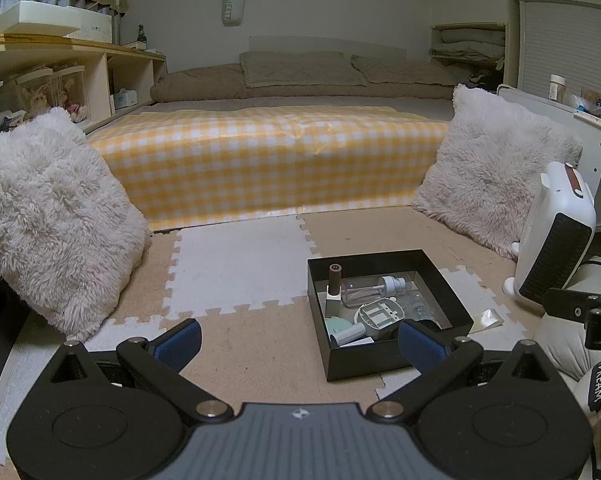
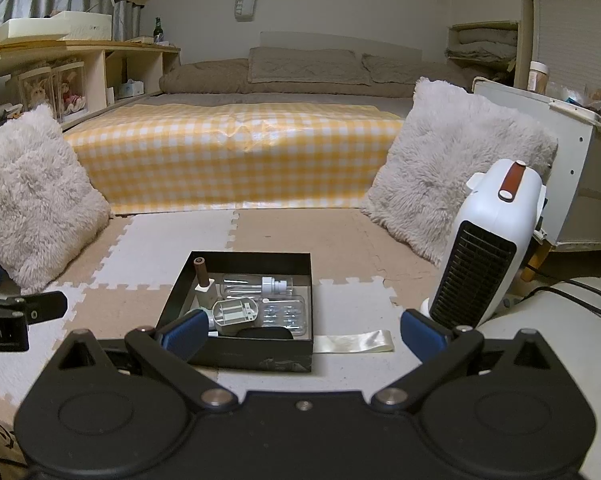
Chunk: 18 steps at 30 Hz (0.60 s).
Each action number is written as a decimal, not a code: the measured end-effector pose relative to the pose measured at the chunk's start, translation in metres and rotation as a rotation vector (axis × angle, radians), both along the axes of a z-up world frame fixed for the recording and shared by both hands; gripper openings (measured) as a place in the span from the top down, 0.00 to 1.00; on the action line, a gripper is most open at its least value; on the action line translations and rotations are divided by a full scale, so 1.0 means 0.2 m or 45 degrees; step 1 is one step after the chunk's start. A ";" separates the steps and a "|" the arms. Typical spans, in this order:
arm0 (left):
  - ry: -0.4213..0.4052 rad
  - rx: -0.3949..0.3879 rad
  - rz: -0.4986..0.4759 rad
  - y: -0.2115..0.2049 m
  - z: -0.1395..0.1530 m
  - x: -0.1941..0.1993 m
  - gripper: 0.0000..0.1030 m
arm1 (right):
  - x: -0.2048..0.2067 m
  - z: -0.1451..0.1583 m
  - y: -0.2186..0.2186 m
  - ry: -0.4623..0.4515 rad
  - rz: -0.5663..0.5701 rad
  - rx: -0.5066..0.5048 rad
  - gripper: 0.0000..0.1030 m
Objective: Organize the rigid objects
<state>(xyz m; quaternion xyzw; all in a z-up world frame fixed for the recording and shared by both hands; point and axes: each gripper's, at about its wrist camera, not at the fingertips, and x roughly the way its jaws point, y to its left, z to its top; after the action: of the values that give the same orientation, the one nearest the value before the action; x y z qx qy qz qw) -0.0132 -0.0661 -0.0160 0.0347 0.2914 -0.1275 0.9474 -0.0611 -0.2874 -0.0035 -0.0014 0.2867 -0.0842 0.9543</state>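
Observation:
A black open box (image 1: 452,292) (image 2: 296,350) sits on the foam floor mat. Inside lie a clear pump bottle (image 1: 374,286) (image 2: 256,285), a brown-capped bottle on a white base (image 1: 334,284) (image 2: 203,280), a grey-green plastic gadget (image 1: 378,314) (image 2: 234,312), a clear blister tray (image 2: 284,312) and a pale teal piece (image 1: 338,326). My left gripper (image 1: 300,342) is open and empty, above the mat just left of the box. My right gripper (image 2: 302,334) is open and empty, over the box's near wall.
A white fan heater (image 1: 552,236) (image 2: 480,248) stands right of the box. Two fluffy cushions (image 1: 48,220) (image 2: 456,188) lean at each side of a bed with a yellow checked cover (image 1: 268,160). A shiny strip (image 2: 356,342) lies by the box.

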 end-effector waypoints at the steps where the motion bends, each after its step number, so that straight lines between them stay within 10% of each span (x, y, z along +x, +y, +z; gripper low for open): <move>1: 0.000 0.000 0.000 0.00 0.00 0.00 0.00 | 0.00 0.00 0.00 -0.001 0.000 -0.001 0.00; 18: 0.000 0.000 -0.001 0.01 0.00 0.00 0.00 | 0.00 0.00 0.00 -0.001 0.000 0.001 0.00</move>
<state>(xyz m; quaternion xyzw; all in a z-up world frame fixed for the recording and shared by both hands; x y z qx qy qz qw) -0.0130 -0.0639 -0.0156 0.0349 0.2914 -0.1279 0.9474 -0.0612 -0.2877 -0.0034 -0.0009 0.2863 -0.0842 0.9544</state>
